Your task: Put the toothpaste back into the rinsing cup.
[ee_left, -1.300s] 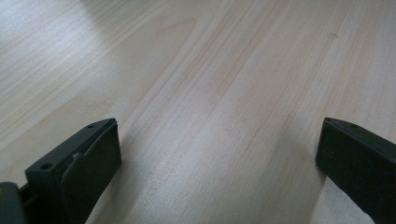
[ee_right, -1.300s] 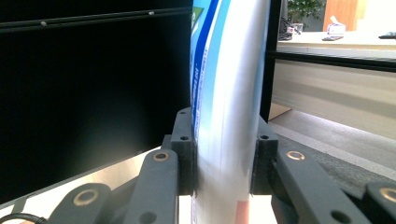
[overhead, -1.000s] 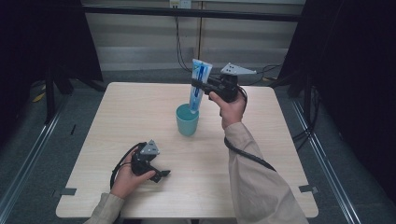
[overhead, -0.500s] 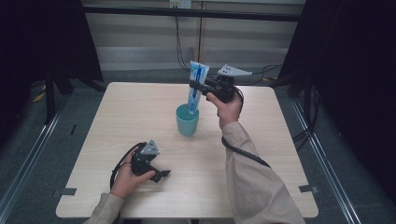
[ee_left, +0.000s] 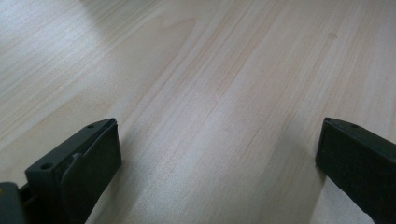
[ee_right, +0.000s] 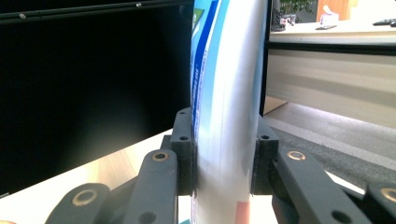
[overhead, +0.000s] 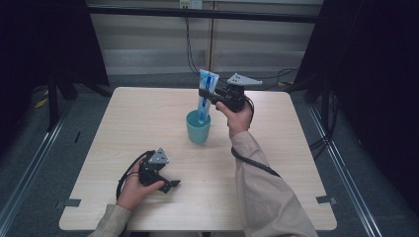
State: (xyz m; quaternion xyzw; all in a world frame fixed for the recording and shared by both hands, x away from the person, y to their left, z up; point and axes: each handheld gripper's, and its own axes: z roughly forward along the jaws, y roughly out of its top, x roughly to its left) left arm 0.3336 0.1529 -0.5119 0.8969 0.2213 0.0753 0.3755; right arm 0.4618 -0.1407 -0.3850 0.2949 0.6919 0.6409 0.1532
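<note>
The tube [overhead: 205, 94] stands in the cup [overhead: 198, 129] at the table's [overhead: 276, 197] middle.

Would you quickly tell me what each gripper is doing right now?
Left gripper: open, empty, resting on the table.
Right gripper: shut on the toothpaste tube, upright with its lower end in the teal cup.

My high view looks forward and down from above the near edge, taking in the whole pale wooden table [overhead: 148, 118]. My left gripper view skims close over that same tabletop [ee_left: 210, 70], facing along the grain. My right gripper view looks level, pressed close to the upright blue-and-white plastic tube [ee_right: 226, 93], which the high view shares [overhead: 205, 94].
</note>
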